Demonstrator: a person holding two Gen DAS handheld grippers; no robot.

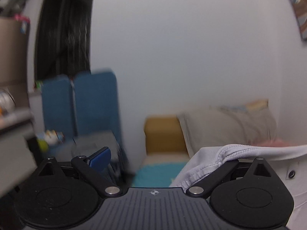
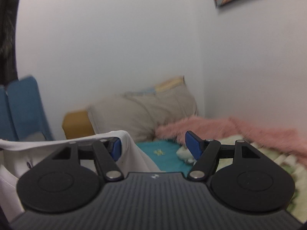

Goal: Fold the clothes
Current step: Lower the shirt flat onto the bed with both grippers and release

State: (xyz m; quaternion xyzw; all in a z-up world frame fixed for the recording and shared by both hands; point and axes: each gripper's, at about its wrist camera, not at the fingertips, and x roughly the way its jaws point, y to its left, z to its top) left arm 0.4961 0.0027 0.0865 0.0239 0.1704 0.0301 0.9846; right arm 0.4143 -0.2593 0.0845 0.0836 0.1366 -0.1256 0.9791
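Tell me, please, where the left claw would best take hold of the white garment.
Grip the stitched hem of the white garment, where it drapes over the left claw's right finger. Come from below, jaws wide: that doubled edge hangs free and gives firm purchase.

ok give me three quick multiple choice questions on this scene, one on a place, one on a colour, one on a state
1. In the right wrist view, the garment drapes over which finger of the right hand-held gripper? A left B right C neither
2. The blanket is: A pink B black C purple
3. The right hand-held gripper's jaws are: A shut on cloth B wide apart C shut on nothing

Answers: 1 A, white cloth hangs over the left finger; 2 A, its fluff is plainly pink; 3 B, a clear gap shows between the blue pads.
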